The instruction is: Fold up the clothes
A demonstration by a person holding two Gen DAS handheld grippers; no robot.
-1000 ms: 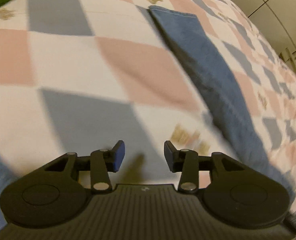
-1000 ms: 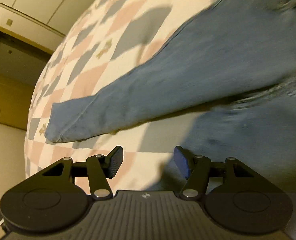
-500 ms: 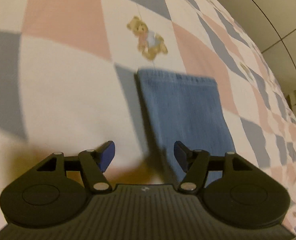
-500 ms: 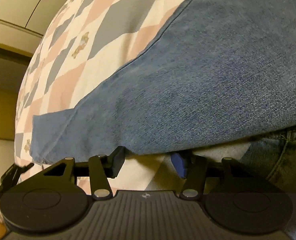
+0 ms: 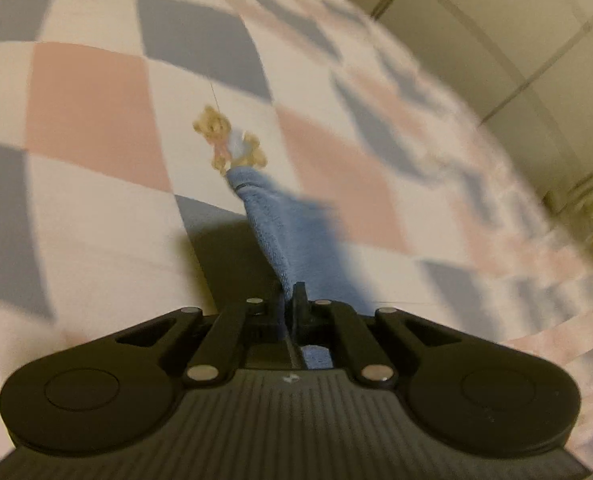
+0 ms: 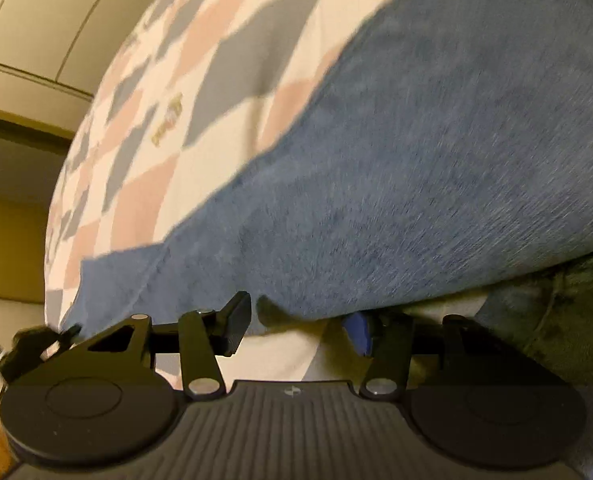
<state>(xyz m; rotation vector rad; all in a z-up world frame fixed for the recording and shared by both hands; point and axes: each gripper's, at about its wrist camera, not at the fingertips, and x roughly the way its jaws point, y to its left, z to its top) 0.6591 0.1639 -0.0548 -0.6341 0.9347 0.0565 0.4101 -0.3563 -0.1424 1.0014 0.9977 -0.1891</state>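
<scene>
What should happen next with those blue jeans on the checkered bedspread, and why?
Probably the left gripper should carry the blue denim jeans' leg end over toward the waist. Its jaws have just closed on that hem, while the right gripper stands open at the denim's near edge, gripping nothing.

The left gripper [image 5: 290,306] is clamped on the near end of a blue jeans leg [image 5: 292,232], which runs away from it, pinched into a ridge, over a checked quilt [image 5: 96,208]; its far hem ends just beside a printed teddy bear [image 5: 228,142]
</scene>
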